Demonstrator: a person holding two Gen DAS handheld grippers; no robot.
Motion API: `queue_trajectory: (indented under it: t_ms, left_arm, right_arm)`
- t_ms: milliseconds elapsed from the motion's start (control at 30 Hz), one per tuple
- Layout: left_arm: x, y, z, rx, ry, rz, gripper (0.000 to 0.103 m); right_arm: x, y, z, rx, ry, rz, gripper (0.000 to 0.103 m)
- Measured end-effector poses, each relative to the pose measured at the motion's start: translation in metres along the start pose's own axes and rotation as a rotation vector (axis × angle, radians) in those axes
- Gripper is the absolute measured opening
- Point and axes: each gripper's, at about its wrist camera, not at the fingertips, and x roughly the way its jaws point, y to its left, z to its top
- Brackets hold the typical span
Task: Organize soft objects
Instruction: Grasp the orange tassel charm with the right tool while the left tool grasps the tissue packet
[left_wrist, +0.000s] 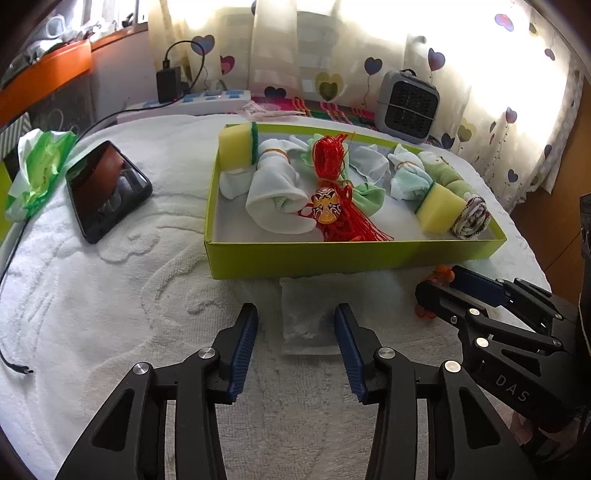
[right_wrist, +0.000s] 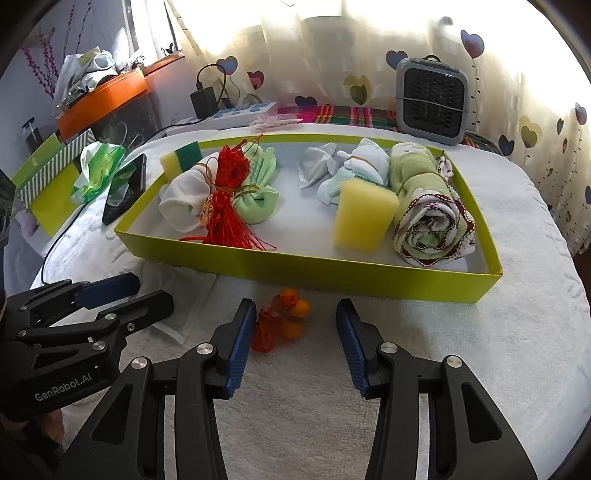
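A lime-green box (left_wrist: 332, 254) (right_wrist: 317, 269) on the white towel holds rolled cloths, two yellow sponges (left_wrist: 441, 208) (right_wrist: 364, 216), a red tassel charm (left_wrist: 332, 184) (right_wrist: 229, 192) and a rolled patterned towel (right_wrist: 432, 225). A flat white packet (left_wrist: 306, 317) (right_wrist: 177, 314) lies in front of the box, between my left gripper's open fingers. My left gripper (left_wrist: 295, 339) (right_wrist: 144, 291) is open and empty. A small orange toy with a red net pouch (right_wrist: 284, 321) (left_wrist: 439, 277) lies just ahead of my open, empty right gripper (right_wrist: 295, 336) (left_wrist: 443, 284).
A black phone (left_wrist: 107, 188) and a green tissue pack (left_wrist: 37, 170) lie left of the box. A grey fan heater (right_wrist: 432, 99), a power strip (right_wrist: 240, 110) with charger and an orange shelf (right_wrist: 103, 99) stand behind. A cable (left_wrist: 14, 365) trails at the left.
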Motion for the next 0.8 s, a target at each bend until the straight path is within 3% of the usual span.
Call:
queue_trajectory:
  t_ms: [300, 467, 800]
  left_arm:
    - [-0.0011, 0.0062, -0.0007, -0.035, -0.01, 0.004, 0.019]
    - [-0.0018, 0.0064, -0.0011, -0.04, -0.014, -0.005, 0.009]
    - [-0.0062, 0.0044, -0.0039, -0.053, -0.02, -0.042, 0.006]
  right_arm:
    - [-0.001, -0.001, -0.0002, 0.008, -0.006, 0.013, 0.029]
    - [-0.0026, -0.0013, -0.0005, 0.012, -0.014, 0.015, 0.028]
    - [-0.0067, -0.0034, -0.0028, 0.024, -0.026, 0.023, 0.027]
